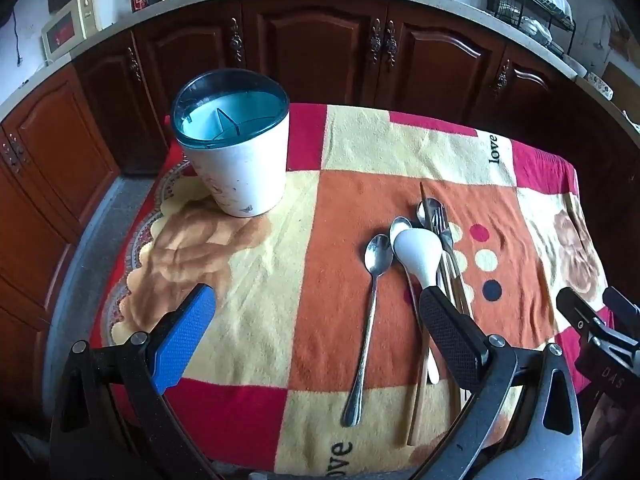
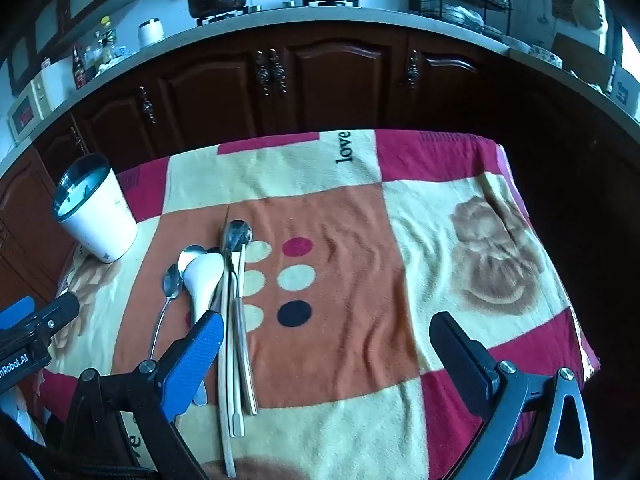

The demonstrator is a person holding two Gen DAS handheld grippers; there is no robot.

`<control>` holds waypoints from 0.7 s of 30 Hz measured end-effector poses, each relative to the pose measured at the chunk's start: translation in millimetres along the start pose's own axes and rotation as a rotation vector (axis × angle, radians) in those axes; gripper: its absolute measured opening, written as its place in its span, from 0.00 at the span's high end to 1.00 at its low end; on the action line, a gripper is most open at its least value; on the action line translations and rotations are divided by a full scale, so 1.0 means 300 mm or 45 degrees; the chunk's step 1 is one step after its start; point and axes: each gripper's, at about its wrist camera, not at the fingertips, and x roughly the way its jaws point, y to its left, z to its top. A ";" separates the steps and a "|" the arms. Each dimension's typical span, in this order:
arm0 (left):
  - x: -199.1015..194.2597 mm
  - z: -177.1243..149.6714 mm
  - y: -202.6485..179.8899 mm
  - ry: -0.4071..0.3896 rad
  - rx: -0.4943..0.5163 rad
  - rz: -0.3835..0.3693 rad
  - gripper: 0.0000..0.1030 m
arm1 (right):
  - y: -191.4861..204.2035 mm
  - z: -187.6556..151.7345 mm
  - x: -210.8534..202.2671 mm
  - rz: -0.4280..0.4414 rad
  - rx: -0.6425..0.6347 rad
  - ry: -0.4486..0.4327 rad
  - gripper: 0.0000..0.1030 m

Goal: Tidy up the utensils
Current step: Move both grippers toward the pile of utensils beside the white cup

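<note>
A white utensil holder with a teal rim and inner dividers [image 1: 234, 148] stands upright at the table's far left; it also shows in the right wrist view [image 2: 94, 210]. A pile of utensils lies on the blanket: a lone metal spoon [image 1: 370, 316], a white plastic spoon [image 1: 420, 254], more metal spoons, a fork [image 1: 440, 218] and chopsticks [image 2: 230, 344]. My left gripper [image 1: 316, 306] is open and empty, above the near blanket with the lone spoon between its fingers. My right gripper [image 2: 326, 334] is open and empty, just right of the pile.
The table is covered by a patchwork blanket [image 2: 340, 400] in red, orange and cream. Dark wooden cabinets [image 1: 320, 52] and a counter with a stove, pans, bottles and a dish rack stand behind. The right gripper's body [image 1: 600, 332] shows at the left wrist view's right edge.
</note>
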 end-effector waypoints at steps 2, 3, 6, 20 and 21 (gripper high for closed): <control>0.008 0.010 0.001 0.001 0.004 -0.002 0.01 | 0.009 0.003 0.008 0.001 -0.010 0.002 0.01; 0.012 0.013 -0.001 0.000 0.008 0.000 0.01 | 0.012 0.005 0.013 0.002 -0.011 0.005 0.01; 0.025 0.026 -0.004 -0.002 0.025 0.008 0.01 | 0.015 0.016 0.027 0.013 -0.013 0.014 0.01; 0.050 0.045 0.023 -0.004 -0.002 0.018 0.04 | 0.049 0.038 0.041 0.008 -0.029 -0.006 0.06; 0.053 0.043 0.022 0.000 0.001 0.019 0.04 | 0.051 0.038 0.044 0.009 -0.026 -0.001 0.07</control>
